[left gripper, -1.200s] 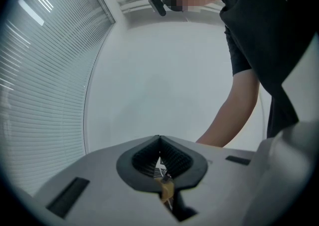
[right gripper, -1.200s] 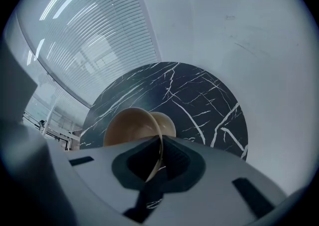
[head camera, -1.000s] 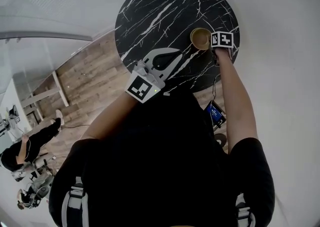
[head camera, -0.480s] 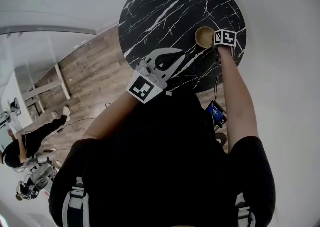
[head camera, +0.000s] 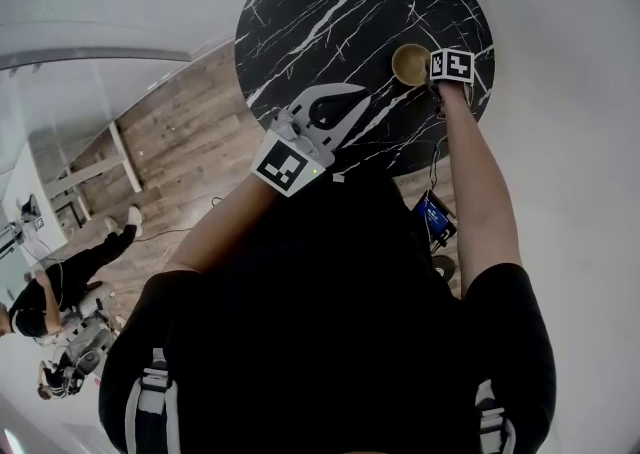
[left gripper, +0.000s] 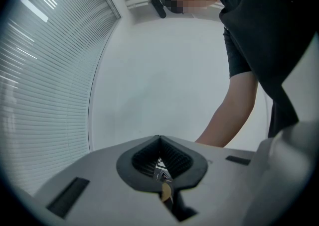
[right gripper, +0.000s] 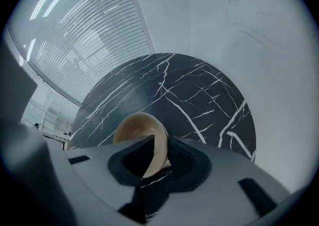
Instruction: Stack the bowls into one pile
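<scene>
Status: right gripper (right gripper: 160,143) points steeply down at the right side of the round black marble bench with white veins (head camera: 330,2). Its fingers (right gripper: 138,155) have just been opening. They stand part-open, with the near rim of the tan glossy round bowl (right gripper: 137,126) between them. I read a thin gap at the right pad, so there's no squeeze on the rim. The bowl sits upright on the bench on its own.

Head view puts the bowl near the bench's right edge, just beside the right gripper's marker cube (head camera: 451,66). I see one rim only and can't tell whether another bowl is nested under it.

Other side: left gripper (head camera: 357,95) is held roughly level over the bench's near edge, well apart from the bowl. Its fingers (left gripper: 145,157) are together except for a hairline slit, and nothing is gripped between them. Its own view takes in a plain white wall (left gripper: 164,70), window blinds (left gripper: 45,70) at left and the person's bare forearm (left gripper: 234,115).

Off the bench, there's a wooden plank floor (head camera: 190,132) at lower left, with another person in dark clothes (head camera: 60,282) on it.
</scene>
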`<state>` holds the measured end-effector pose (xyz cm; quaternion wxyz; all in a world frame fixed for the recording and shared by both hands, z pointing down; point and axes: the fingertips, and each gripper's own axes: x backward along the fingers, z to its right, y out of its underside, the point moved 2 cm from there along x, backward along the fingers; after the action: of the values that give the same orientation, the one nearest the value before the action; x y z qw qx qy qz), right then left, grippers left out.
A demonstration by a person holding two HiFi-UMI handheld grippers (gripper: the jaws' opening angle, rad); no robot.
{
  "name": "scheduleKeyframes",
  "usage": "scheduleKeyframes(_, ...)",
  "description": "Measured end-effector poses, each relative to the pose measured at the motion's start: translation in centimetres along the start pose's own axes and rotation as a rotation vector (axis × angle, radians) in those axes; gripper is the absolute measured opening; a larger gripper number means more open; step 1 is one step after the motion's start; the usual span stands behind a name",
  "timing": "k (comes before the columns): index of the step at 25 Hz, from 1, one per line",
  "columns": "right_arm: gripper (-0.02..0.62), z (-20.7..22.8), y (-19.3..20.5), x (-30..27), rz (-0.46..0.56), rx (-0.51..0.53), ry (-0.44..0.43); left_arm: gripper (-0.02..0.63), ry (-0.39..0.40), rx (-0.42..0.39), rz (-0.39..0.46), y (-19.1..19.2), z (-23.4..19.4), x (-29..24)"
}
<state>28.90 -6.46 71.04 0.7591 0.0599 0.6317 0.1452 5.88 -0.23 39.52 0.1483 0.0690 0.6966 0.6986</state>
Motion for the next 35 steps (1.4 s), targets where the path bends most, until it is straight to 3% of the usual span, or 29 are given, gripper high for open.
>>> scheduleKeyframes(7, 0.112, 0.3, -0.7, 1.2, 0.04, 0.032, 0.017, 0.003, 0.004, 0.024, 0.003, 0.2, 0.2, -0.4)
scheduleKeyframes(11, 0.115, -0.4, -1.8, 3.4, 0.109, 0.044, -0.014, 0.003, -0.002, 0.03, 0.01, -0.2, 0.1, -0.6)
scheduleKeyframes(19, 0.114, -4.1, -5.0, 12.5, 0.463, 0.114, -0.161, 0.003, -0.034, 0.053, 0.005, -1.0, -1.7, -0.9)
scheduleKeyframes(25, 0.106, -9.6, -5.3, 22.7, 0.81, 0.262, -0.282, 0.003, -0.028, 0.05, 0.006, -2.1, -2.4, -1.2)
scheduleKeyframes(29, 0.087, -13.7, -3.7, 27.9, 0.948, 0.373, -0.341, 0.003, -0.008, 0.043, 0.008, -2.6, -2.1, -1.6)
scheduleKeyframes(35, 0.064, -18.1, -0.8, 32.7, 1.036, 0.43, -0.398, 0.003, 0.031, 0.041, 0.024, -3.5, -1.0, -2.0)
